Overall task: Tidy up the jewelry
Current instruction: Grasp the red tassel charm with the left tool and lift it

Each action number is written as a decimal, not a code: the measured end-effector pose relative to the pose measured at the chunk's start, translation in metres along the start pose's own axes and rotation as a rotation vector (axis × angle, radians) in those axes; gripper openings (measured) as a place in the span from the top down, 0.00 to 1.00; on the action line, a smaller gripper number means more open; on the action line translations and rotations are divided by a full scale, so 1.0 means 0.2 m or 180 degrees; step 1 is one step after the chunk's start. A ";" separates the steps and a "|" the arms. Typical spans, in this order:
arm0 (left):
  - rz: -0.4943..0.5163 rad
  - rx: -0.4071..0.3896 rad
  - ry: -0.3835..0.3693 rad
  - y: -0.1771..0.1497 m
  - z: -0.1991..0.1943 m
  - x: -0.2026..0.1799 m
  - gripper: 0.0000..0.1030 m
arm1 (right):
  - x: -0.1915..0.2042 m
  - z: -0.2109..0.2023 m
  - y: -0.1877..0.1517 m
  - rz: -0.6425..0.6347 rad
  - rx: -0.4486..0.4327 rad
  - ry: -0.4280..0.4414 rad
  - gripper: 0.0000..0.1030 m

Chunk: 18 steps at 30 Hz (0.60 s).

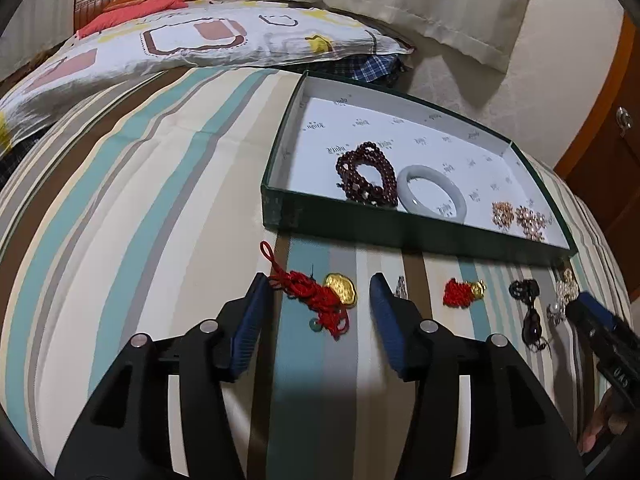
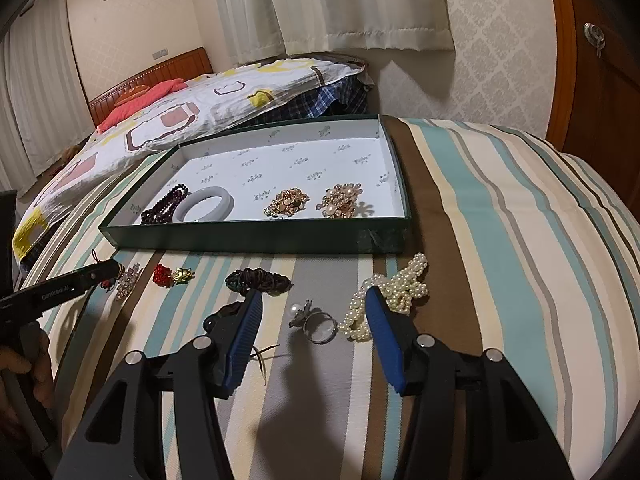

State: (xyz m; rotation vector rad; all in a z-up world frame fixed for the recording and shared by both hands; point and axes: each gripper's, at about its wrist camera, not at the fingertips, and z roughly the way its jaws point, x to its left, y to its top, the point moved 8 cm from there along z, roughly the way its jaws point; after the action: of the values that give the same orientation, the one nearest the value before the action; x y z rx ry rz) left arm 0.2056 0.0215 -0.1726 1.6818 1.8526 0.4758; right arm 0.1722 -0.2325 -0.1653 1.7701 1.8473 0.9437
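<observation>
A green box (image 1: pixel 280 208) (image 2: pixel 248 240) with white lining lies on the striped bed. In it are dark red beads (image 1: pixel 366 174) (image 2: pixel 166 206), a pale bangle (image 1: pixel 434 192) (image 2: pixel 206 204) and two gold brooches (image 2: pixel 286 202) (image 2: pixel 344 200). My left gripper (image 1: pixel 320 288) is open around a red knotted cord with a gold charm (image 1: pixel 320 300), fingers either side. My right gripper (image 2: pixel 314 300) is open around a silver ring with a pearl (image 2: pixel 314 322). A white pearl strand (image 2: pixel 396 290) lies beside the right finger.
In front of the box lie a small red and gold charm (image 1: pixel 462 292) (image 2: pixel 172 274), dark hair ties (image 1: pixel 528 308) (image 2: pixel 258 280) and a crystal piece (image 2: pixel 128 280). A folded quilt (image 1: pixel 160 48) lies behind, with wall and curtains beyond.
</observation>
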 end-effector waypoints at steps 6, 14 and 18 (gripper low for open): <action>0.0047 -0.0008 -0.0056 0.02 0.02 -0.01 0.79 | 0.00 0.02 0.00 0.0008 0.0028 0.0012 0.48; 0.0070 -0.0051 -0.0063 0.01 0.00 -0.01 0.90 | 0.00 0.03 -0.01 0.0014 0.0050 0.0024 0.48; 0.0071 -0.0073 -0.0058 0.00 -0.03 -0.01 0.90 | 0.00 0.03 -0.01 0.0012 0.0053 0.0022 0.48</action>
State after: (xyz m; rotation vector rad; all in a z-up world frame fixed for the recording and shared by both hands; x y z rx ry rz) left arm 0.2013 0.0206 -0.1687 1.6879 1.8104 0.4874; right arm 0.1744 -0.2314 -0.1707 1.7828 1.8622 0.9397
